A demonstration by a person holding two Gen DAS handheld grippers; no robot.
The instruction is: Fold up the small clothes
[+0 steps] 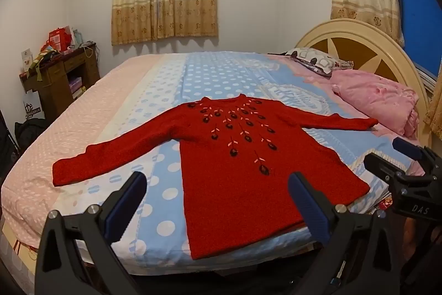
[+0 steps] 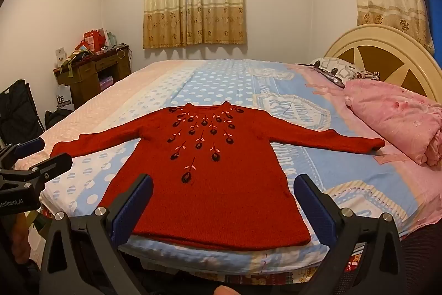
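Sweater (image 1: 234, 173): red, laid flat face-up on bed (image 1: 171, 79), centre frame, sleeves spread wide, hem at the near edge, within easy reach for folding.
Left gripper (image 1: 218, 201): jaws wide, empty, short of the hem.
Right gripper (image 2: 223, 203): likewise wide, empty; contact with the hem seems absent.
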